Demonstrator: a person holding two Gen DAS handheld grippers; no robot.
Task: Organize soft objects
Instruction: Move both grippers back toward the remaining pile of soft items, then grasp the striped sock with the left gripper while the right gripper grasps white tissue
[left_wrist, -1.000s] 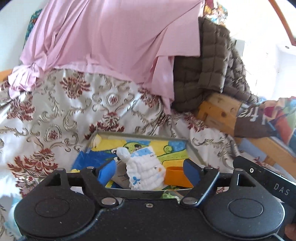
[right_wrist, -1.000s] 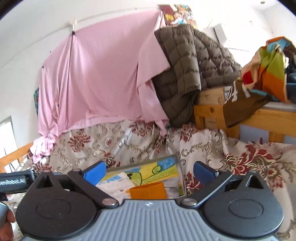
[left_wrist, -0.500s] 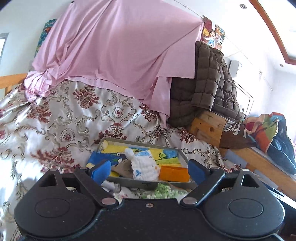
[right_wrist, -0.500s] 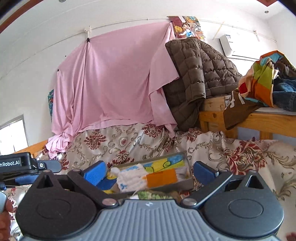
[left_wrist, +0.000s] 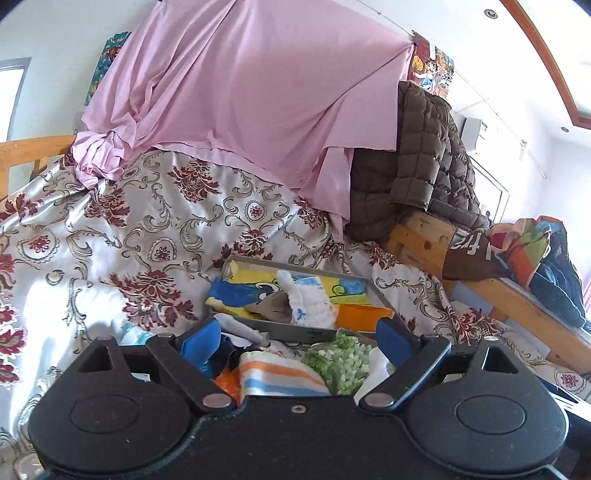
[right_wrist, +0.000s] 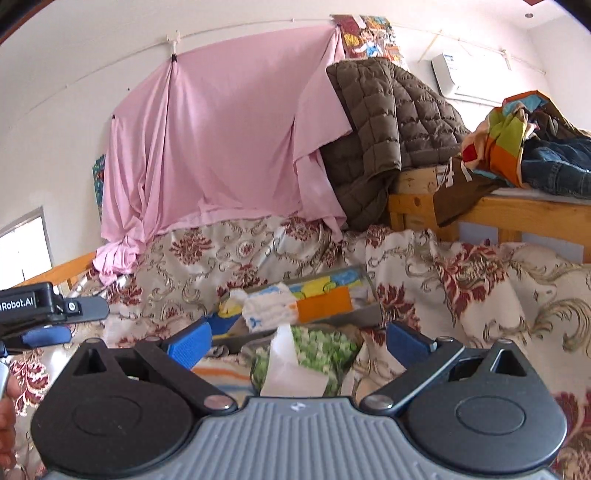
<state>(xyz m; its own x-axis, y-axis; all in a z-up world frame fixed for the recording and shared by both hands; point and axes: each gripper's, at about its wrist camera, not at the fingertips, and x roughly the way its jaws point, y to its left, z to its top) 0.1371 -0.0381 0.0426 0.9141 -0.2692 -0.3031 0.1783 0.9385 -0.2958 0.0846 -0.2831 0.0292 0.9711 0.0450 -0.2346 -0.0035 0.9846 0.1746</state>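
A grey tray (left_wrist: 295, 332) sits on the floral bed cover and also shows in the right wrist view (right_wrist: 365, 314). In it lie a white-blue ruffled cloth (left_wrist: 310, 299) (right_wrist: 269, 308), a yellow-blue cloth (left_wrist: 240, 291), a brown cloth (left_wrist: 271, 306) and an orange piece (left_wrist: 364, 315) (right_wrist: 325, 304). In front of the tray lie a striped orange-blue-white cloth (left_wrist: 277, 376), a green-white patterned cloth (left_wrist: 341, 356) (right_wrist: 317, 349) and a white piece (right_wrist: 286, 365). My left gripper (left_wrist: 297, 338) is open and empty above these loose cloths. My right gripper (right_wrist: 299, 341) is open and empty too.
A pink sheet (left_wrist: 240, 92) hangs on the wall behind the bed. A brown quilted jacket (left_wrist: 424, 155) drapes over a wooden frame (left_wrist: 424, 236) at right, with colourful clothes (right_wrist: 517, 140) on it. The left gripper's body (right_wrist: 33, 306) shows at the right view's left edge.
Both grippers have pulled back and tilted up from the tray. The loose striped and green cloths in front of the tray have come into view. Both stay open.
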